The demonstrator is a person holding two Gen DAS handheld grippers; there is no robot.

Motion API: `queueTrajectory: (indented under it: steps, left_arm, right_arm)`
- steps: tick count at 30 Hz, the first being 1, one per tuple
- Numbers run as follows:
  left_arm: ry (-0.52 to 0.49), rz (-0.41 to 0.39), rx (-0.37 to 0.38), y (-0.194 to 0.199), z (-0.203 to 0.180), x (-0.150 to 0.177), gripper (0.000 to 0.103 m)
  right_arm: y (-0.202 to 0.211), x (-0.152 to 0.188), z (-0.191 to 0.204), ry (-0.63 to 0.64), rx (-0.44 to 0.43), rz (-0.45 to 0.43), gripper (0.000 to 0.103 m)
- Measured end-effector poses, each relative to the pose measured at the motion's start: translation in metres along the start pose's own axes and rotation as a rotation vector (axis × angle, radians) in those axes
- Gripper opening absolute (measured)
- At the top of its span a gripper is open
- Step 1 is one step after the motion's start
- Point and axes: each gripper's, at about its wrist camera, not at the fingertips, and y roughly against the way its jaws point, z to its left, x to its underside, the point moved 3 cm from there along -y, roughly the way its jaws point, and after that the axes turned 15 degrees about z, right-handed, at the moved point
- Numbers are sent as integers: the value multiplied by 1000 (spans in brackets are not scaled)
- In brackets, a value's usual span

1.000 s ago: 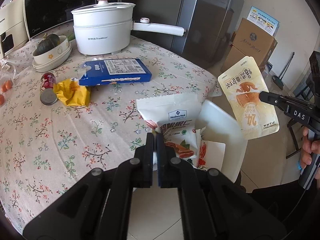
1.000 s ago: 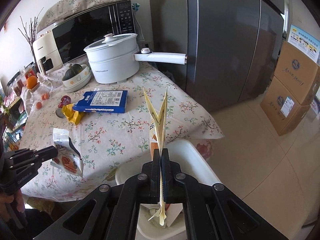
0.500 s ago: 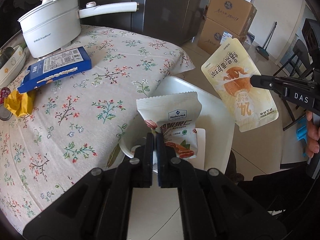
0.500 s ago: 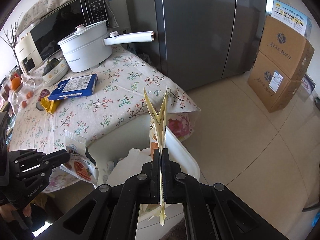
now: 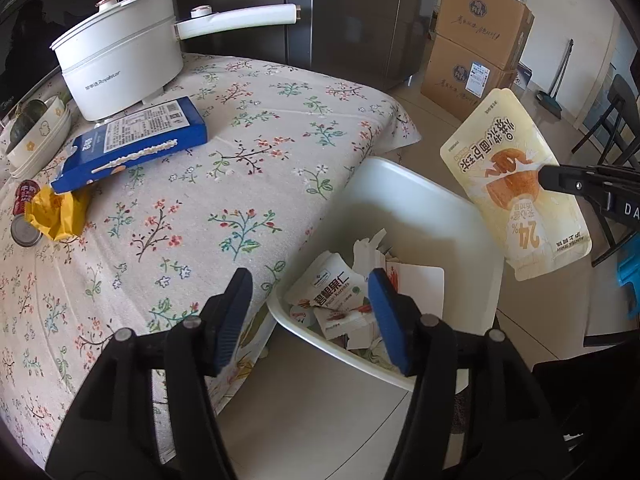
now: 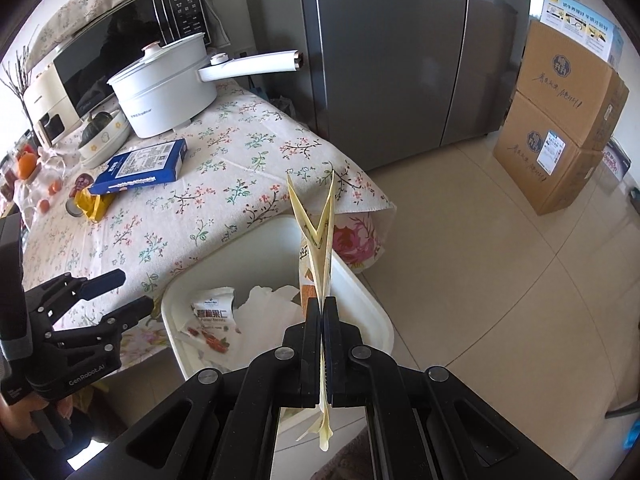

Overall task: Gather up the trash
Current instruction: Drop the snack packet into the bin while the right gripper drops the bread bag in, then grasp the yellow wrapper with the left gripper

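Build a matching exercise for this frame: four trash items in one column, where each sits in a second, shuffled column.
Items:
1. nut packet
2. cream pouch
3. blue box
4. yellow wrapper

Places:
A. flat on the tablecloth, in front of the white pot
B. inside the white bin
C. clamped in the right gripper, over the bin
D. crumpled on the table beside a red can

Pairs: 1-B, 2-C, 3-A, 4-D
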Motion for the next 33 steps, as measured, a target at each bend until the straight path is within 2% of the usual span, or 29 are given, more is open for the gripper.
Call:
queueTrajectory:
  steps: [4, 10, 11, 14, 16, 24, 33]
  left_arm:
    - [32, -9, -20, 7, 12, 2, 74]
    - [80, -21, -24, 14, 31, 4, 80]
    - [87, -24, -26, 16, 34, 4, 80]
    - [103, -29, -33, 19, 42, 4, 81]
    - [113, -31, -38, 20, 47, 4, 81]
    - [139, -38, -58, 25, 61, 7, 81]
    - [229, -37, -125, 28, 98, 6, 94]
  right_arm:
    - [-2, -1, 5, 7, -4, 7, 2]
    - [-7, -5, 13, 21, 4, 18, 5]
    - [-7, -5, 14, 22, 11, 20, 8]
    - [-7, -6, 17, 24, 4, 20, 25]
    - [-5, -6, 19, 21, 4, 8, 48]
    - [0, -10, 25, 23, 0, -7, 60]
    - [4, -25, 41, 39, 12, -17, 76]
